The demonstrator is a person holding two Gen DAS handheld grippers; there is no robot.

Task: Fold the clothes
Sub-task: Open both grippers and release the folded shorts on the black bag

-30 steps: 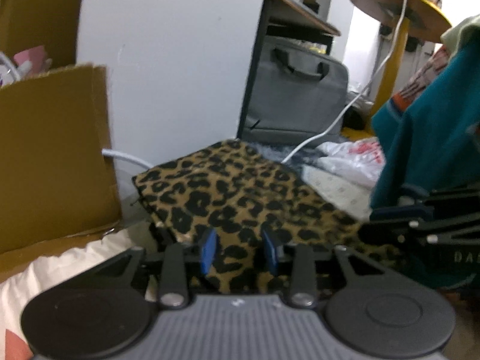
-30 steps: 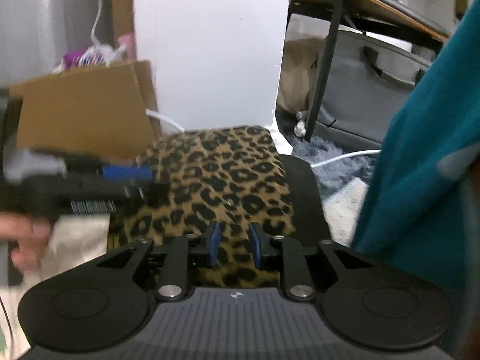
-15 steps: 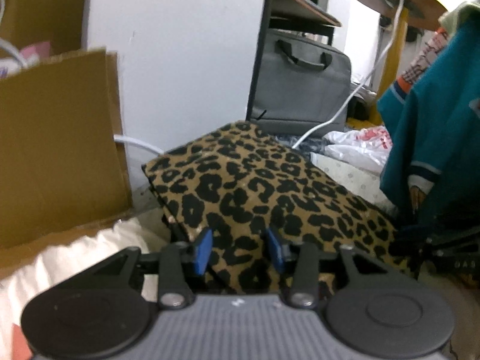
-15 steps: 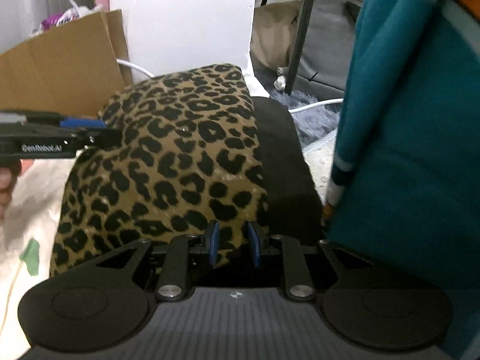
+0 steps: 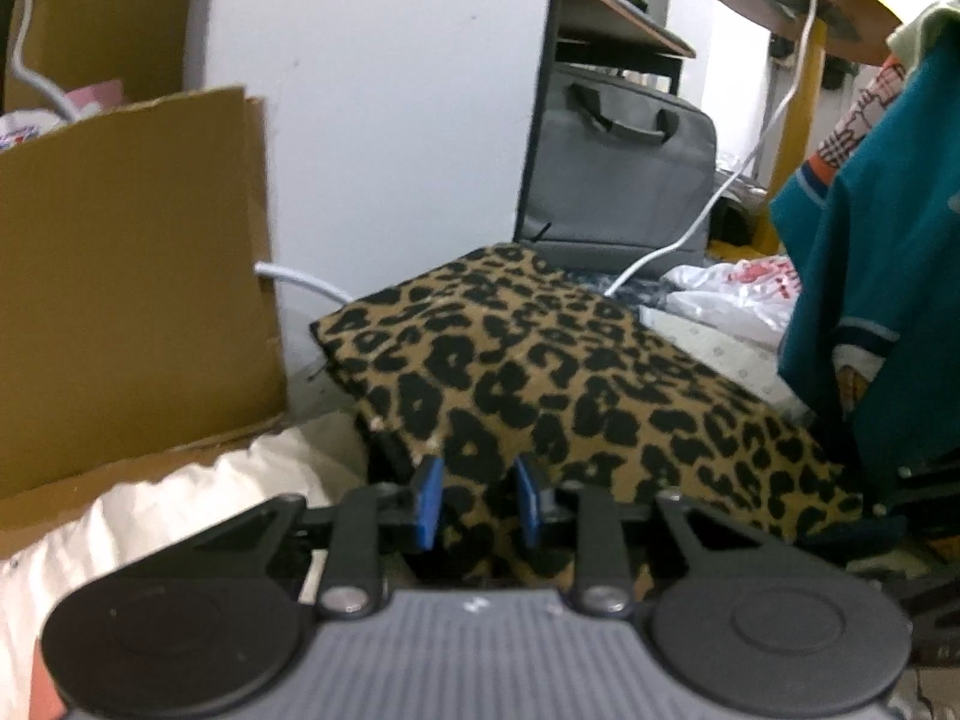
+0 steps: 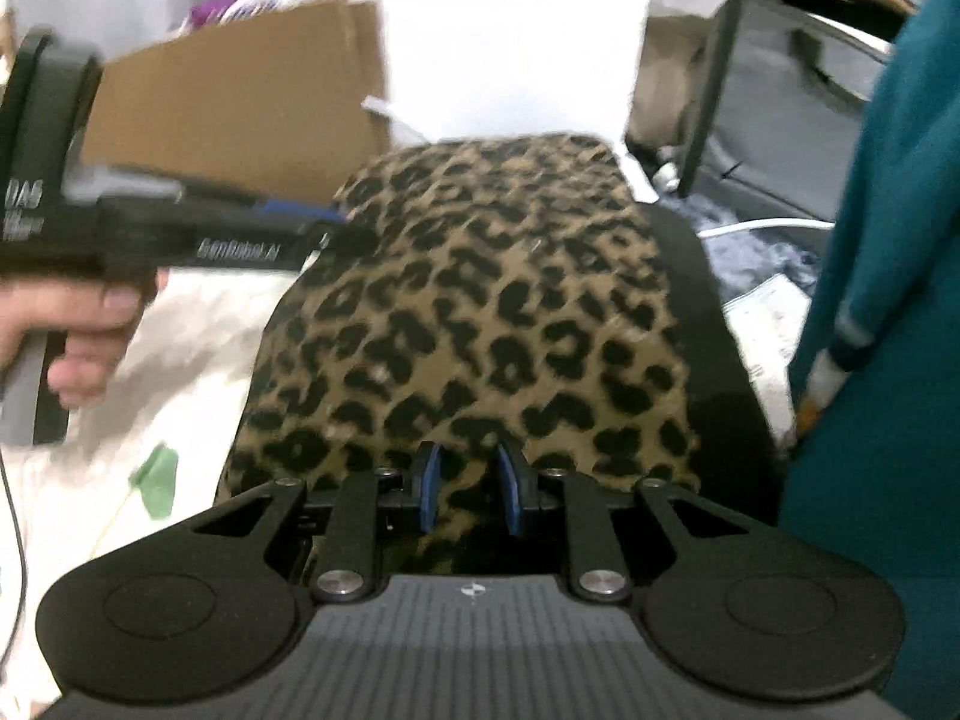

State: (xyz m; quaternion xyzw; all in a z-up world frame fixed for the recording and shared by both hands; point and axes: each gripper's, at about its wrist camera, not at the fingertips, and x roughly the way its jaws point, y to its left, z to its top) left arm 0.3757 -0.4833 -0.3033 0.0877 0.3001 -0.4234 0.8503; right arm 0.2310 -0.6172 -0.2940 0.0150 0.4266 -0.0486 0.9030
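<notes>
Nearest in the left wrist view, the left tongs (image 5: 474,501) are closing, with the near edge of the leopard-print cloth (image 5: 558,384) bunched between their blue pads. In the right wrist view the right tongs (image 6: 469,489) are clenched on another part of the same cloth's near edge, the fabric pinched between the pads. The cloth stretches away from both tongs as a raised sheet over a pale quilt (image 6: 180,372), with black fabric (image 6: 708,324) showing along its right side. To the left a hand (image 6: 72,330) grips the handle of the other tool. A teal garment (image 6: 888,300) hangs close on the right. Farther back stand a cardboard box (image 5: 120,276), a white panel (image 5: 384,120), a white cable (image 5: 690,234) and a grey bag (image 5: 624,174).
</notes>
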